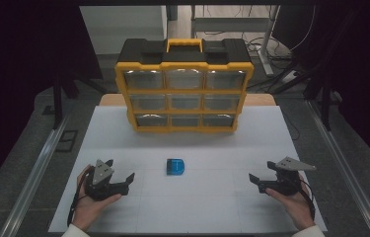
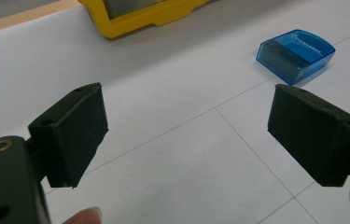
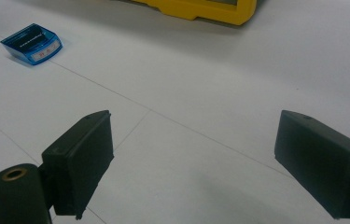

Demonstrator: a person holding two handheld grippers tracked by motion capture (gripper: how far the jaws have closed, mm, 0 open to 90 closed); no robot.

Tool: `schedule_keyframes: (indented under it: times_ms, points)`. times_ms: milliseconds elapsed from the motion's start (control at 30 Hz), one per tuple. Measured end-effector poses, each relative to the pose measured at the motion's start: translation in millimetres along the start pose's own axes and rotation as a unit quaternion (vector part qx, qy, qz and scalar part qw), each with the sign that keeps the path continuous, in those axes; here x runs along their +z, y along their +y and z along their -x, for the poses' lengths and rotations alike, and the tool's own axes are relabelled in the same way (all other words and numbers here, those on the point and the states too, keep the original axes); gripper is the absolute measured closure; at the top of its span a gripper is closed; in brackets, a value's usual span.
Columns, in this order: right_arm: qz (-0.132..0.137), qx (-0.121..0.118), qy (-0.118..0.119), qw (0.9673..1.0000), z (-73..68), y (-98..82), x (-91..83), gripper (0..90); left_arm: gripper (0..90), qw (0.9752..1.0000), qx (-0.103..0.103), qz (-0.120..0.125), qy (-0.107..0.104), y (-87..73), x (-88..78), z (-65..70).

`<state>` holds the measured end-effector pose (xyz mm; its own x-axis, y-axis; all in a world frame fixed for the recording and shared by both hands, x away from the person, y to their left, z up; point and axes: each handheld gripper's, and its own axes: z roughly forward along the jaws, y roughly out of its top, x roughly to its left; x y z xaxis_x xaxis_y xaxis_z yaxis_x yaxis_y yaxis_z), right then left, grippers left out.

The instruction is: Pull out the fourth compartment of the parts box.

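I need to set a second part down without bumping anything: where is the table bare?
Bare white table lies between the left gripper and right gripper, in front of the blue box, and on both sides of it. The back is crowded by the yellow organizer.

White table top with thin grid lines occupies centre frame. Grey floor surrounds it. Metal rails run at 8 and 4 o'clock. At 12 o'clock: desk legs and floor cables. Periphery is dark.

The organizer's drawer contents look too blurred to tell.
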<state>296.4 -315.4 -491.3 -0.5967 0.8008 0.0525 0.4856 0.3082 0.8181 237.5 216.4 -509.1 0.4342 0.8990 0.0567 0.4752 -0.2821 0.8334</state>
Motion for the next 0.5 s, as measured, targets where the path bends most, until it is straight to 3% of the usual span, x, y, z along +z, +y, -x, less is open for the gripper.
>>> schedule_keyframes:
  times_ms: [300,433,500]
  points:
    - [-0.002,0.002,-0.001,1.0,0.7,-0.3,-0.6,12.2,12.4,0.9993,0.033,0.013,0.014,2.1,-2.2,4.3]
    - [-0.003,0.002,-0.002,1.0,1.0,-0.4,-0.3,12.2,12.4,0.9974,0.065,0.021,0.025,2.9,-2.1,7.6]
    - [-0.005,0.002,-0.003,1.0,1.0,-0.4,0.2,12.2,12.4,0.995,0.091,0.026,0.032,3.6,-2.2,10.0]
